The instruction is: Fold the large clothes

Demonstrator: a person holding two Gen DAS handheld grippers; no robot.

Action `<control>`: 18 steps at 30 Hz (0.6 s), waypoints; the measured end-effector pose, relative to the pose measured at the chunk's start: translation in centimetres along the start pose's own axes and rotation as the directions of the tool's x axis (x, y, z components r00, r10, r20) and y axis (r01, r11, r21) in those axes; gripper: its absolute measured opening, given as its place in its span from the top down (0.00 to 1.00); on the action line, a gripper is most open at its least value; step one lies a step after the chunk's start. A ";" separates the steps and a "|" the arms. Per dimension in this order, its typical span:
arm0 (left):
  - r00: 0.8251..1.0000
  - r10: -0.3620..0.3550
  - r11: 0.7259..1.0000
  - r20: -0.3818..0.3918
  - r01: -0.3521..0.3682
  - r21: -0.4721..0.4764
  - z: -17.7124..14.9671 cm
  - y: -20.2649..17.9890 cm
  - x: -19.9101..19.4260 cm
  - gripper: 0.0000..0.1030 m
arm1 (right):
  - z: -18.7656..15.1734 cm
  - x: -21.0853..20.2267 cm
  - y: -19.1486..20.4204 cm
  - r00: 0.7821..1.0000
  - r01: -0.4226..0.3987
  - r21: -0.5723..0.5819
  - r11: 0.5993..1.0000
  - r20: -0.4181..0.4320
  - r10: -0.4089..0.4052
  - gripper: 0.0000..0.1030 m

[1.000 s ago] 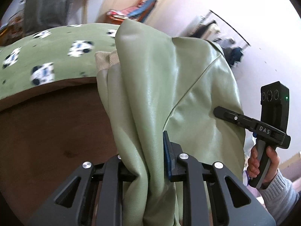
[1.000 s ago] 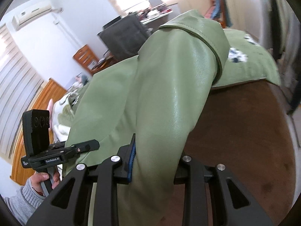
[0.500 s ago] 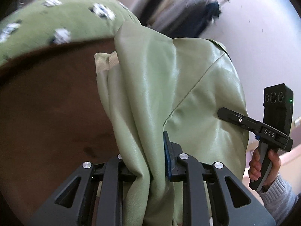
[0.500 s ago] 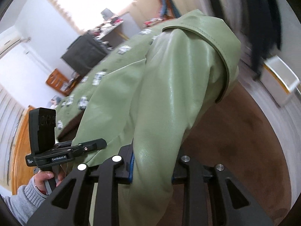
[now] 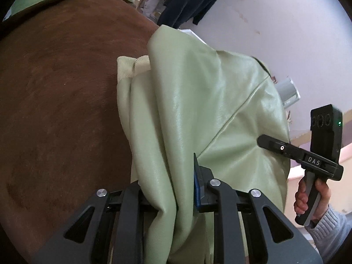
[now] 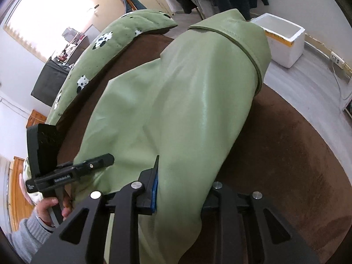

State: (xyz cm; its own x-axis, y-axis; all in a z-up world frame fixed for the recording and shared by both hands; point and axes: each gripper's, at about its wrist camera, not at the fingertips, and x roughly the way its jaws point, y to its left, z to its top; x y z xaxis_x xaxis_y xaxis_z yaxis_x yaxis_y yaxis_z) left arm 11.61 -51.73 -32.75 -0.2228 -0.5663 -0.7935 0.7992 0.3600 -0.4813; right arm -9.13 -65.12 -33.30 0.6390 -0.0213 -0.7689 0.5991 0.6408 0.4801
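A light green leather-like jacket [image 5: 198, 114] hangs between my two grippers above a brown bed cover [image 5: 61, 101]. My left gripper [image 5: 169, 189] is shut on a bunched fold of it; a cream ribbed cuff [image 5: 132, 68] shows at its upper left. My right gripper [image 6: 180, 187] is shut on another fold of the jacket [image 6: 187, 92], whose collar seam sits at the top. Each gripper appears in the other's view: the right one [image 5: 272, 146] at the jacket's right edge, the left one [image 6: 103, 159] at its left edge.
The brown bed cover [image 6: 286, 154] lies below. A green blanket with panda print [image 6: 110, 35] lies along the bed's far side. A white foam box [image 6: 283, 39] stands on the floor, with dark clothes hanging on a rack [image 5: 180, 2] behind.
Both grippers have swung with the jacket toward the clothes rack and tilted down toward the bed; the brown cover now fills more of both views. The grips on the jacket are unchanged.
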 end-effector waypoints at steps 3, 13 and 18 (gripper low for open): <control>1.000 0.011 1.000 -0.014 -0.010 0.017 0.0 0.0 0.1 0.77 | 0.2 0.4 -0.6 1.000 0.003 0.006 1.000 0.005 -0.003 0.72; 0.998 0.031 0.999 -0.052 -0.030 0.017 1.7 0.5 0.4 0.67 | 0.5 1.1 -0.1 0.999 0.043 0.015 0.999 -0.010 -0.043 0.56; 0.997 0.034 0.999 -0.067 -0.032 0.019 1.8 1.6 -0.4 0.53 | 0.4 1.2 -0.6 0.995 0.093 0.027 0.995 0.014 -0.094 0.38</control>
State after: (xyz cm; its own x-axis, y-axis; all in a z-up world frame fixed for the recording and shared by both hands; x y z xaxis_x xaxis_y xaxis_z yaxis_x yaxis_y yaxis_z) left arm 14.00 -52.30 -32.51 -0.2324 -0.5032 -0.8323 0.8165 0.3640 -0.4481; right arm -8.58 -65.81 -34.35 0.5867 -0.0920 -0.8046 0.6689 0.6151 0.4174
